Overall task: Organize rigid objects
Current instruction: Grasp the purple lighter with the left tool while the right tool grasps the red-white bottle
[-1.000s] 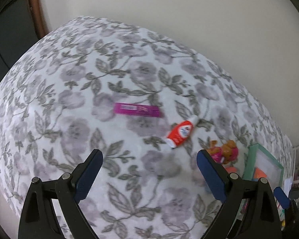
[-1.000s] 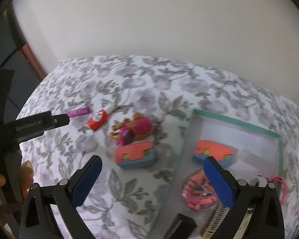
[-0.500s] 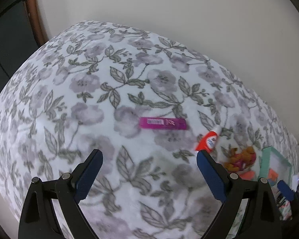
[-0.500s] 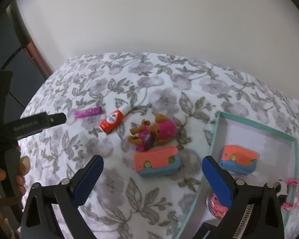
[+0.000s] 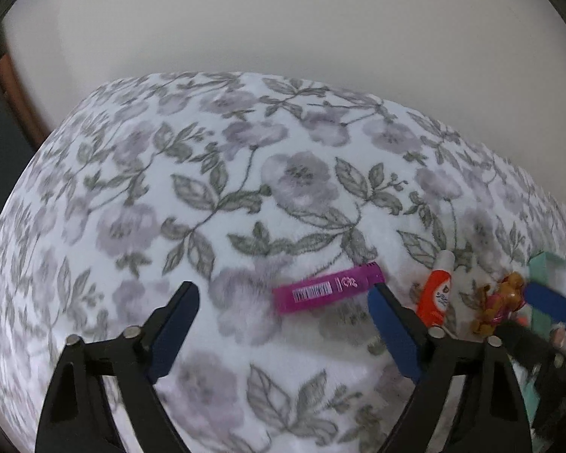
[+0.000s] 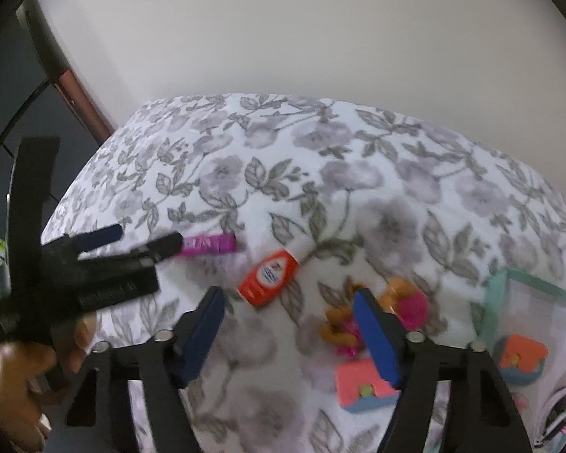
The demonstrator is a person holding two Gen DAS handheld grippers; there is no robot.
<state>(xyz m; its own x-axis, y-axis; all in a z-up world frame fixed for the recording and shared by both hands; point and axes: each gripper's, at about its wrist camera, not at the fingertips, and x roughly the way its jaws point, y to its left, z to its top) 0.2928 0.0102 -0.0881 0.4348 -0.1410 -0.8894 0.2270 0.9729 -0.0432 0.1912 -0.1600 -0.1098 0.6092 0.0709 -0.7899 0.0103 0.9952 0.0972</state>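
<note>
Both your left gripper [image 5: 283, 309] and right gripper [image 6: 288, 311] are spread wide over the floral surface [image 5: 215, 173] against a plain pale wall [image 5: 283, 19].

Both wrist views low, sharing magenta tube [image 5: 328, 291]

- Tube [image 5: 328, 290] lies flat on the cloth [image 5: 245, 173], leftmost of the loose things
- Bottle [image 6: 268, 277] lies just right of the tube, apart from it
- Doll [image 6: 373, 311] lies right of the bottle
- Block [image 6: 364, 387] sits nearer the camera than the doll, just beside it
- Tray [image 6: 490, 302] stands at the far right on the cloth
- Second block [image 6: 520, 355] rests inside the tray
- Wall [image 5: 283, 19] rises behind the cloth
</note>
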